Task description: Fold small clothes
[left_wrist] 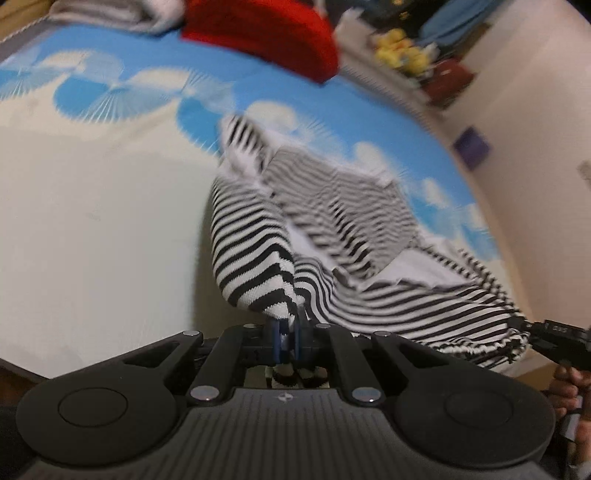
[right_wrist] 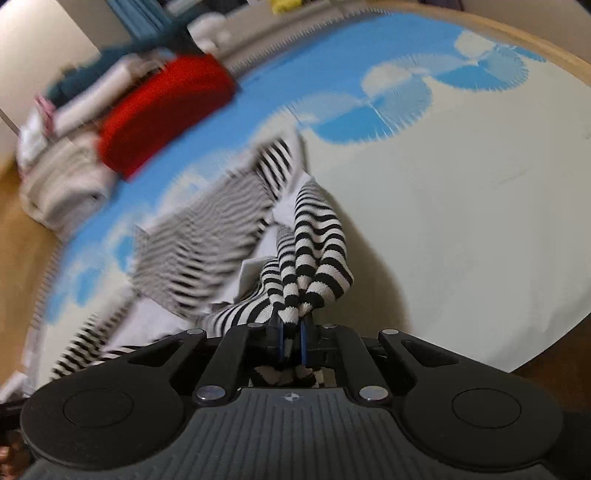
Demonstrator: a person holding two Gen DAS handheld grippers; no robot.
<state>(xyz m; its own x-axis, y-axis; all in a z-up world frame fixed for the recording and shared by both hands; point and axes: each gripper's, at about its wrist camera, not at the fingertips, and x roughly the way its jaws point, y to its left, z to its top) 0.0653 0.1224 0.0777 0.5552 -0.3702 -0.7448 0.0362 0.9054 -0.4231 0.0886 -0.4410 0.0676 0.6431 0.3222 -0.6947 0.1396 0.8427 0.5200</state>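
A black-and-white striped garment (left_wrist: 332,229) hangs partly lifted over a blue-and-cream mat (left_wrist: 92,206). My left gripper (left_wrist: 287,332) is shut on a bunched corner of the garment. My right gripper (right_wrist: 291,334) is shut on another bunched part of the same garment (right_wrist: 306,251). The right gripper's black tip also shows in the left wrist view (left_wrist: 554,339), holding the garment's far edge. The rest of the cloth sags and trails back onto the mat (right_wrist: 461,206), blurred by motion.
A folded red cloth (left_wrist: 266,33) lies at the mat's far edge, also in the right wrist view (right_wrist: 162,110). Grey-white folded clothes (right_wrist: 62,184) sit beside it. A yellow toy (left_wrist: 399,48) and clutter lie by the wall. Wooden floor (right_wrist: 22,258) surrounds the mat.
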